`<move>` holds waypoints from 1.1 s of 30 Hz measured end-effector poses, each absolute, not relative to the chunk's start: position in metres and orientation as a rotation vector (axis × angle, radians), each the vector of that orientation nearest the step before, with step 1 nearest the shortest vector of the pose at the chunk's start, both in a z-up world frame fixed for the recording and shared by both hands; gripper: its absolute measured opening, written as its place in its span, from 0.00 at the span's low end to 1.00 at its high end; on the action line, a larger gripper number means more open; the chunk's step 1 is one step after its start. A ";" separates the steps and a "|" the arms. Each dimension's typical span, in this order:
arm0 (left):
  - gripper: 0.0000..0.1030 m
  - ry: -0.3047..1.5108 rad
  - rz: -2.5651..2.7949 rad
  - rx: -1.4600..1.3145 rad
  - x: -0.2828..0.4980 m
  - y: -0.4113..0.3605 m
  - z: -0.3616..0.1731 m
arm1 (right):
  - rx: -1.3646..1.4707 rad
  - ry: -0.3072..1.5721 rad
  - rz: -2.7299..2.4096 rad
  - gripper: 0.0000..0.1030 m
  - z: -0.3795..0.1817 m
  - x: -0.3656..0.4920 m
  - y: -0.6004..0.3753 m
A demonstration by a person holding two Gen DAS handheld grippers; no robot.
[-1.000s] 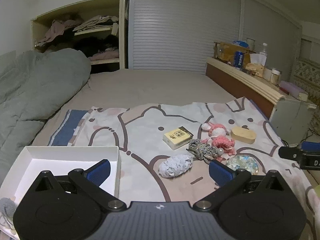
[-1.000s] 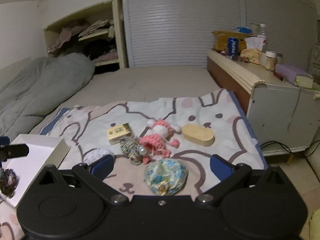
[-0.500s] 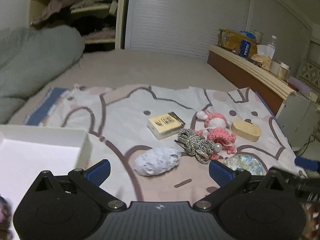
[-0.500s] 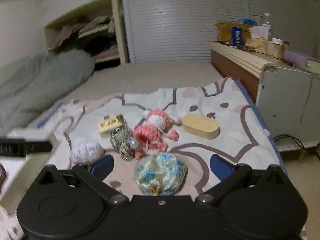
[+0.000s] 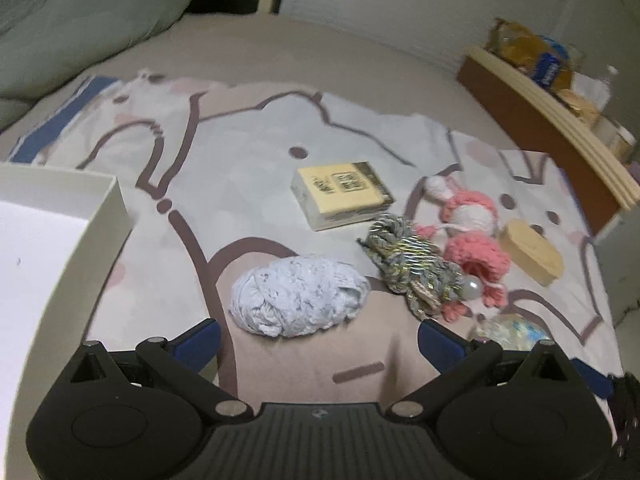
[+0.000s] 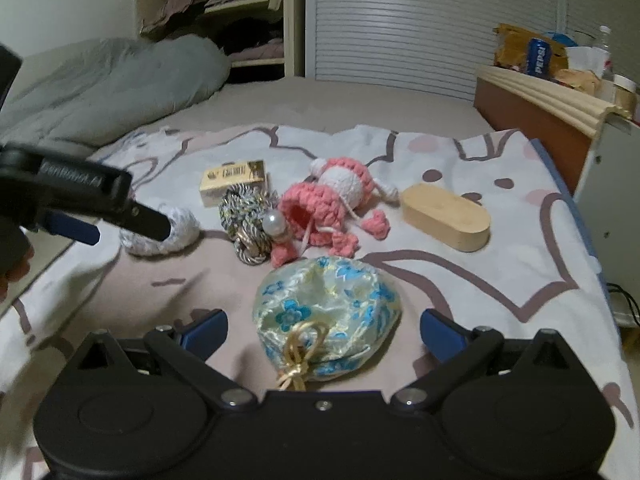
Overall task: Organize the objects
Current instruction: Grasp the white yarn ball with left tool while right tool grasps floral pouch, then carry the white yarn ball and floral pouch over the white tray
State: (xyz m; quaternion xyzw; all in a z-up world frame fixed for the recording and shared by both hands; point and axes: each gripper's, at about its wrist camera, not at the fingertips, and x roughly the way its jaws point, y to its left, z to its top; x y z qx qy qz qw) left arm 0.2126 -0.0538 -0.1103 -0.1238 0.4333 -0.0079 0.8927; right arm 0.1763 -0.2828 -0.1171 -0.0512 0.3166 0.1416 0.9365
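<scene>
Toys and small things lie on the bed, on a sheet with bear faces drawn on it. Six things are out on the sheet, so most of the tidying looks left to do.

The white box sits at 9 o'clock in the left wrist view. The part of it that shows is bare white, with nothing in it.

The left gripper has its fingers spread wide and holds nothing. Just past its tips, at 12 o'clock, lies the pale blue yarn ball. I think this one is next to go in the box.

The right gripper is spread wide too, with nothing in it. The shiny flower pouch lies between its fingers, close in, but they do not touch it. Its gold tie points back at the gripper.

Farther up the sheet, at 12 o'clock from the pouch, the pink knitted doll lies flat. The grey and gold rope knot, with a pearl bead on it, touches the doll on its 9 o'clock side. The yellow card box sits just behind the knot. The wooden oval box rests at 3 o'clock from the doll, a bit apart.
</scene>
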 end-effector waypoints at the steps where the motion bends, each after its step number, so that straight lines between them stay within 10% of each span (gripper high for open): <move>1: 1.00 0.913 -0.002 -0.271 0.217 -0.053 -0.114 | -0.102 0.650 0.286 1.00 -0.119 0.180 -0.283; 33: 0.75 0.928 0.098 -0.278 0.237 -0.053 -0.109 | -0.031 0.631 0.236 0.82 -0.115 0.195 -0.282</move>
